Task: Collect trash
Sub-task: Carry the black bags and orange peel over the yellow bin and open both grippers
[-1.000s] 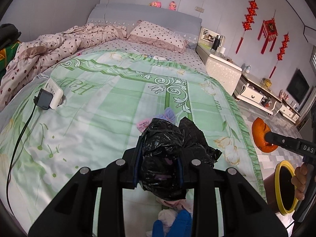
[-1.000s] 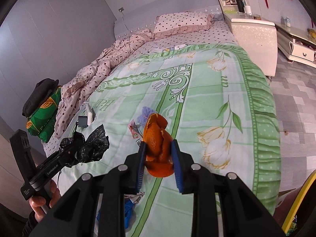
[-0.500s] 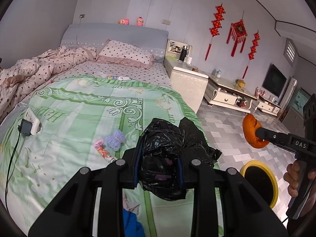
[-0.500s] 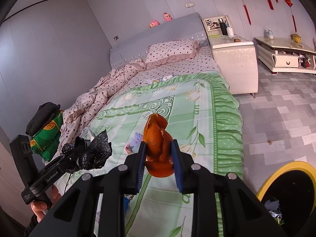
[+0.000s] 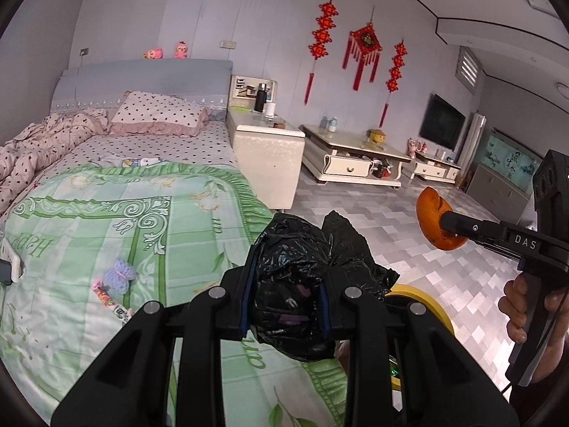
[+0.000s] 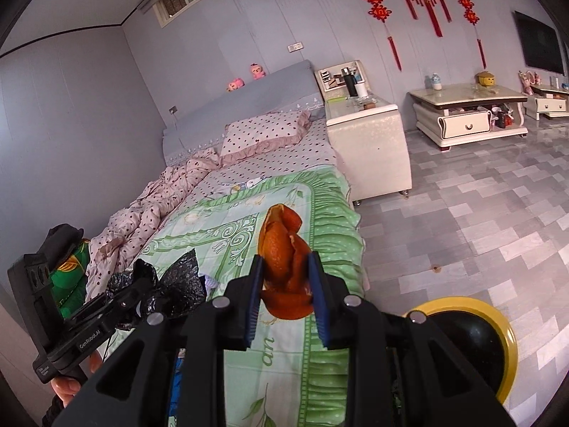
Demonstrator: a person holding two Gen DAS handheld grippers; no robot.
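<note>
My left gripper [image 5: 284, 306] is shut on a crumpled black plastic bag [image 5: 306, 270], held above the bed's right edge. My right gripper [image 6: 286, 295] is shut on an orange peel [image 6: 282, 249], lifted over the same edge. In the left wrist view the peel [image 5: 432, 222] hangs over the floor in the right gripper. The right wrist view shows the black bag [image 6: 170, 284] low at the left in the other gripper. A yellow-rimmed trash bin [image 6: 498, 323] with a black liner stands on the floor beside the bed, partly hidden behind my fingers; its rim [image 5: 423, 293] peeks out past the bag.
The bed's green quilt [image 5: 106, 220] still carries a pink wrapper [image 5: 110, 302] and a purple knitted piece [image 5: 121, 274]. A white nightstand [image 5: 265, 153] and a low TV cabinet [image 5: 352, 160] stand beyond. Grey tiled floor [image 6: 480, 213] spreads to the right.
Both grippers have risen and swung right, from over the quilt to the bed's edge. The bin has come closer into view. The bag and the peel stay gripped.
</note>
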